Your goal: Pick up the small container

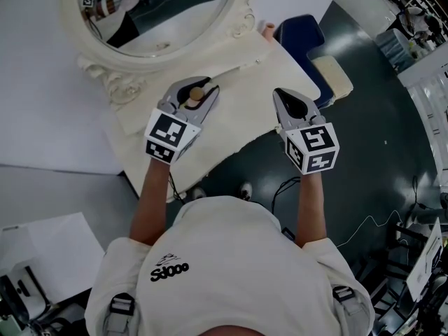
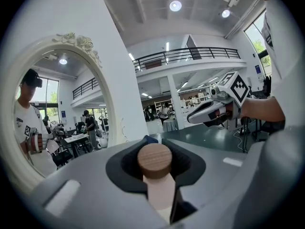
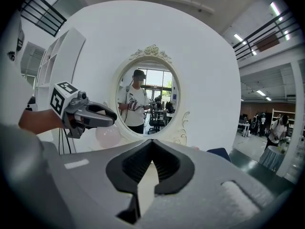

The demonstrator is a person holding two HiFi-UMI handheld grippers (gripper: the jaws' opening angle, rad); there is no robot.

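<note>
The small container (image 1: 196, 95) is a pale pink bottle with a round wooden cap (image 2: 155, 160). My left gripper (image 1: 201, 86) is shut on its body and holds it above the cream table (image 1: 238, 110), in front of the mirror. The left gripper view has the cap standing up between the black pads (image 2: 187, 168). From the right gripper view, the bottle's rounded pink body (image 3: 108, 135) hangs below the left gripper (image 3: 110, 116). My right gripper (image 1: 278, 93) hovers over the table's right end, shut with nothing in it, its tips touching (image 3: 151, 144).
An oval mirror in an ornate cream frame (image 1: 91, 47) leans at the table's back left. A blue chair (image 1: 301, 37) and a cream cushion (image 1: 334, 77) stand behind the table's right end. Cables (image 1: 280, 187) lie on the dark floor by the person's feet.
</note>
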